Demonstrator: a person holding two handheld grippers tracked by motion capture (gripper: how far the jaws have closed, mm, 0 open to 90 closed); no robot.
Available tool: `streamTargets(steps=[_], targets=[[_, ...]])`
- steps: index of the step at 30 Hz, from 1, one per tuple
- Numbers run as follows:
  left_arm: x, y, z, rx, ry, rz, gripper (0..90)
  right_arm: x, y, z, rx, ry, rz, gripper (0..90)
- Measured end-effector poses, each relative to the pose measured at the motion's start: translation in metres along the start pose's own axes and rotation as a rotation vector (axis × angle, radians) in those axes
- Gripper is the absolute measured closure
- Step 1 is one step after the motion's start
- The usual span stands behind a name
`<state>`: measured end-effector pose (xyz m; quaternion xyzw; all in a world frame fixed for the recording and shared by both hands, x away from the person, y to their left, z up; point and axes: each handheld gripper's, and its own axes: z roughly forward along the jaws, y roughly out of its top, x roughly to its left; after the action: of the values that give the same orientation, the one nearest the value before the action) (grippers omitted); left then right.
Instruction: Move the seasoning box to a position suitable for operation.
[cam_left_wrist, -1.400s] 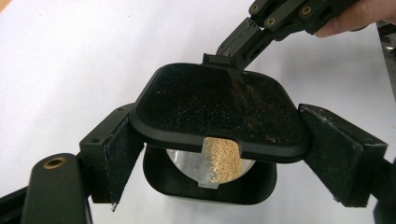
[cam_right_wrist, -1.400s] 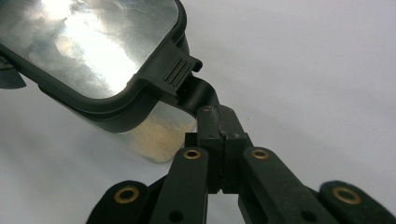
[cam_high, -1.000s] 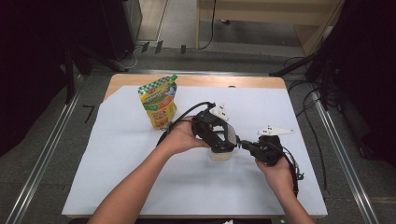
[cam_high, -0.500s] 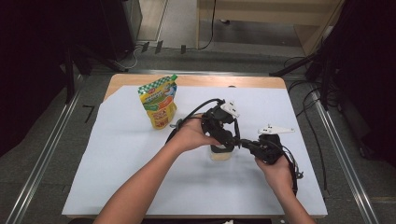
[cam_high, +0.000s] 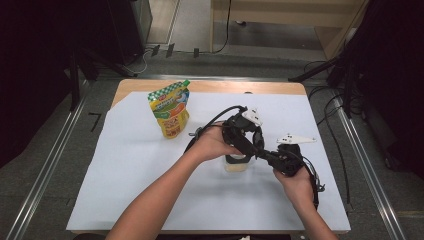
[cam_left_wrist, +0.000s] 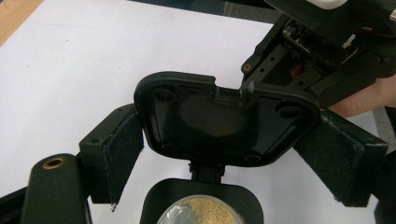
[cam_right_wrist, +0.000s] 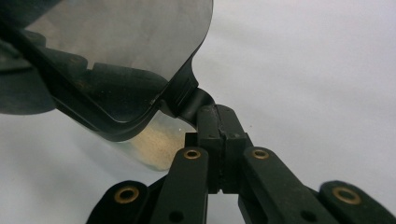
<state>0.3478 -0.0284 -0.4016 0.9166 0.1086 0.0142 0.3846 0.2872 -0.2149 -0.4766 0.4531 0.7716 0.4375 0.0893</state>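
1. On the white sheet covering the wooden table (cam_high: 150, 86), right of its middle and nearer the front edge, stands a small clear plastic container with a black hinged flip lid (cam_high: 236, 164) holding a tan, grainy filling.

2. The lid (cam_left_wrist: 224, 121) is swung up and open, standing above the container's mouth; in the left gripper view its glossy underside faces the camera, with the tan contents visible through the opening below it.

3. The left gripper (cam_high: 243, 145) reaches over the container from the left; its two padded jaws stand apart on either side of the raised lid, and I cannot tell whether the pads touch its edges.

4. The right gripper (cam_right_wrist: 219, 140) comes in from the container's right with its jaws pressed together on a small black tab at the lid's rim (the tab appears to be the lid's lifting lip).

5. The relation that matters: the lid's hinge line runs across between the two grippers, the tab side towards the right hand (cam_high: 295, 182), the left hand (cam_high: 212, 145) the nearer to the container body.

6. By this reading, any further swing of the lid turns on the right gripper's hold, with the left placed to steady it.

7. A yellow and green printed stand-up pouch (cam_high: 171, 115) stands well apart, towards the far left corner.
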Motion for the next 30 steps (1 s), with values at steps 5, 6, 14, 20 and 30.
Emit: streamTargets(steps=[5,6,14,20,30], targets=[[0.001,0.002,0.004,0.001,-0.009,0.010,17.1,0.000,0.000,0.000,-0.004,0.003,0.002,90.0],[0.001,0.002,0.004,0.002,-0.009,0.010,17.1,0.000,-0.001,0.000,-0.005,0.003,0.001,90.0],[-0.002,0.002,-0.001,0.006,0.004,0.006,17.0,0.001,0.000,-0.001,-0.008,0.004,0.000,90.0],[-0.004,0.000,-0.012,-0.012,0.008,0.003,13.5,0.000,-0.001,-0.002,-0.010,0.010,0.008,90.0],[-0.001,-0.022,-0.047,-0.029,0.024,-0.065,17.9,0.003,-0.003,-0.015,-0.009,0.009,0.008,89.1]])
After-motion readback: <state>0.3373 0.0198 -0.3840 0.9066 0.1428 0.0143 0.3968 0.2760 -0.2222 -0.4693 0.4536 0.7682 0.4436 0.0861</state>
